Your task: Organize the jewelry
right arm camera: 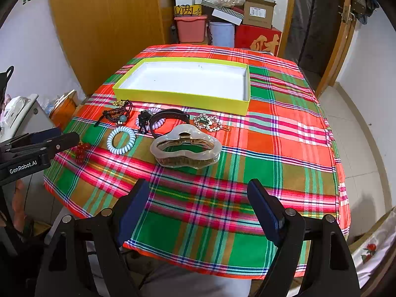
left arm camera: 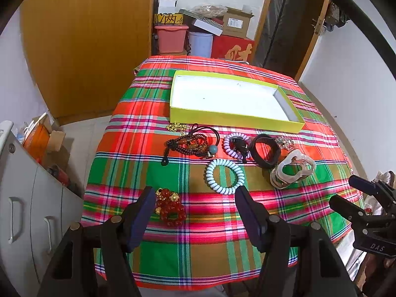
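We hold both hand-held grippers over a worktop (right arm camera: 284, 133) draped in a red, green and pink plaid cloth, with the jewelry laid out between us and a shallow yellow box (left arm camera: 232, 120) with a white interior at the far side. Our left hand-held gripper (left arm camera: 194, 199) is released, jaws spread wide and holding nothing, its left finger just beside a red bead bracelet (left arm camera: 170, 207) with gold accents near the front-left of the cloth. Our right hand-held gripper (right arm camera: 198, 191) is likewise released and empty, poised above the near edge of the worktop, well short of a large cream claw hair clip (right arm camera: 185, 148) lying ahead of it. In a loose row in front of the box lie a dark beaded bracelet bundle (left arm camera: 191, 144) with a blue-grey bead, a lilac spiral hair tie (left arm camera: 235, 144) with a black clip (left arm camera: 241, 146) resting on it, and a dark brown bangle (left arm camera: 266, 152); a pale blue spiral hair tie (left arm camera: 224, 179) sits slightly nearer to us. A rhinestone hair pin (right arm camera: 208, 122) lies just beyond the claw clip, and a small gold piece (left arm camera: 175, 126) rests close against the box's front wall. The box holds none of the pieces.
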`<action>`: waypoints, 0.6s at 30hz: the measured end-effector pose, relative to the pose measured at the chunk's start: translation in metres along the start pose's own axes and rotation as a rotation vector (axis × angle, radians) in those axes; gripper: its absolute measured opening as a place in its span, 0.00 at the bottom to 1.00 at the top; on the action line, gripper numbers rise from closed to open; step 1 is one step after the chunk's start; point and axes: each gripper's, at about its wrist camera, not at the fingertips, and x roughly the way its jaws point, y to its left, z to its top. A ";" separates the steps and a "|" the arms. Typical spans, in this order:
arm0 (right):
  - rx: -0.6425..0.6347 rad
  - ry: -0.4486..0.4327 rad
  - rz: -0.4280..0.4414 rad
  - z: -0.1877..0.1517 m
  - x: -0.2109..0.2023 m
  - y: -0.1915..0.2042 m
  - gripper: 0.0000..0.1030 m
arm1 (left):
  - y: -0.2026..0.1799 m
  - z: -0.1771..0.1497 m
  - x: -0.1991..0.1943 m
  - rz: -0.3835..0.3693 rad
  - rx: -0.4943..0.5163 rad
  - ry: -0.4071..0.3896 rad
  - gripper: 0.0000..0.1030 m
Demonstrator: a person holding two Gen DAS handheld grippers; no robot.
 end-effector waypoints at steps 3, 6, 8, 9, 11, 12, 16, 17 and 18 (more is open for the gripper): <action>0.001 0.002 0.000 0.002 0.002 -0.001 0.79 | 0.000 0.000 0.000 -0.001 0.000 0.000 0.64; 0.003 0.002 0.001 0.003 0.004 -0.002 0.79 | 0.001 0.001 0.001 -0.002 -0.005 0.001 0.64; 0.001 0.003 0.001 0.003 0.004 -0.002 0.79 | 0.005 0.001 0.002 -0.009 -0.018 0.000 0.64; -0.001 0.004 0.002 0.005 0.005 -0.003 0.79 | 0.008 0.002 0.002 -0.012 -0.027 -0.002 0.64; -0.005 0.002 0.004 0.007 0.007 -0.005 0.79 | 0.016 0.003 0.002 -0.023 -0.044 -0.006 0.64; -0.007 -0.001 0.006 0.009 0.008 -0.007 0.79 | 0.018 0.004 0.002 -0.028 -0.049 -0.007 0.64; -0.017 -0.008 0.018 0.016 0.015 -0.012 0.79 | 0.028 0.004 0.005 -0.038 -0.061 -0.003 0.64; -0.018 -0.010 0.019 0.018 0.017 -0.014 0.79 | 0.030 0.003 0.007 -0.039 -0.066 0.000 0.64; -0.018 -0.011 0.023 0.020 0.019 -0.016 0.79 | 0.033 0.002 0.008 -0.039 -0.071 0.004 0.64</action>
